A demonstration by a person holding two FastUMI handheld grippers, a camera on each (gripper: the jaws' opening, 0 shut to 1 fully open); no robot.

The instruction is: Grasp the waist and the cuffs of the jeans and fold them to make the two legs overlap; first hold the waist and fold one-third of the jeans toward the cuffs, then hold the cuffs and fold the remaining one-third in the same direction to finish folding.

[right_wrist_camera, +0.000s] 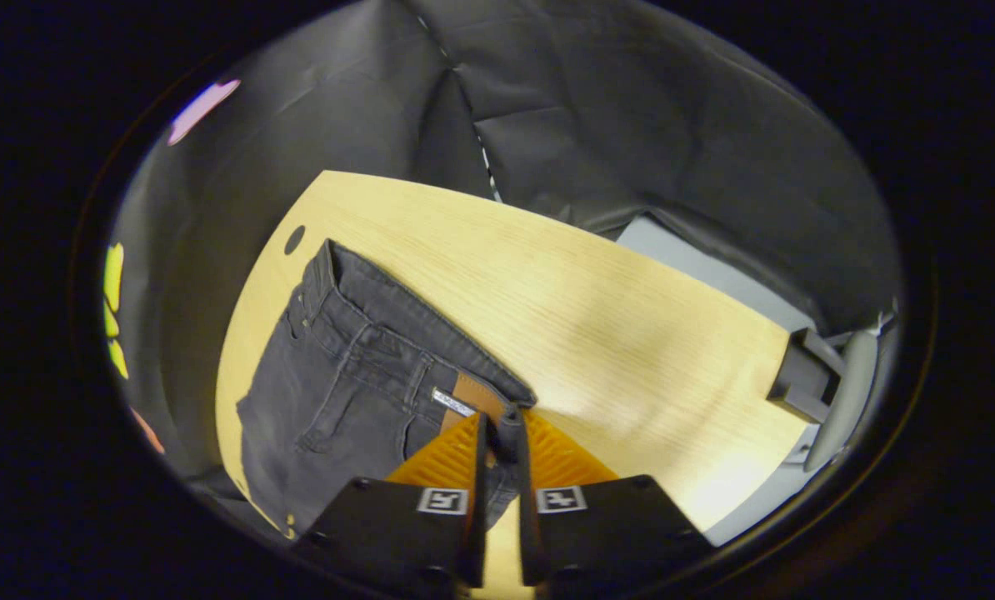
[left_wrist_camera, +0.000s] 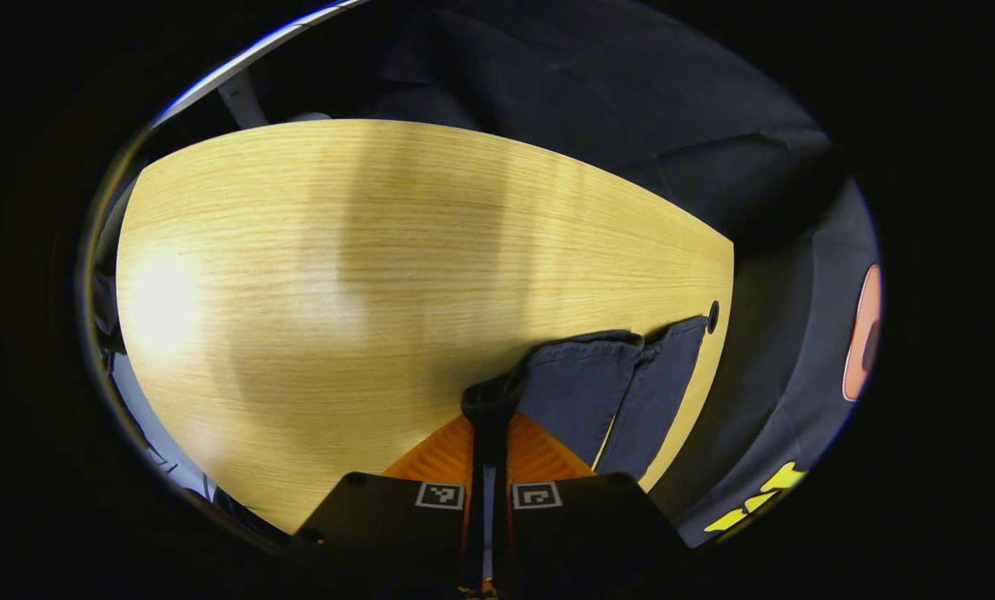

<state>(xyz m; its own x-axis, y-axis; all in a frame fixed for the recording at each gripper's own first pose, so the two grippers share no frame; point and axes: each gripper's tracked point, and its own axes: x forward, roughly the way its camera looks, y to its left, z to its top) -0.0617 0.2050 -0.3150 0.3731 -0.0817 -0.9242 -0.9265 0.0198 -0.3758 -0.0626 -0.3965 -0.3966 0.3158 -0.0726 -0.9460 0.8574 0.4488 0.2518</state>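
Dark grey jeans lie on a light wooden table. In the left gripper view my left gripper (left_wrist_camera: 489,417) is shut on a bunched leg cuff (left_wrist_camera: 487,398), and the two legs (left_wrist_camera: 610,392) run off to the right toward the table's edge. In the right gripper view my right gripper (right_wrist_camera: 502,429) is shut on the waistband (right_wrist_camera: 510,417) beside the brown leather patch (right_wrist_camera: 474,393). The waist and pockets (right_wrist_camera: 339,375) spread to the left over the table's near corner.
The wooden table (left_wrist_camera: 339,267) stretches wide and bare to the left of the cuffs. A round cable hole (right_wrist_camera: 294,239) sits near the waist's far corner. A grey bracket (right_wrist_camera: 806,379) juts out at the table's right edge.
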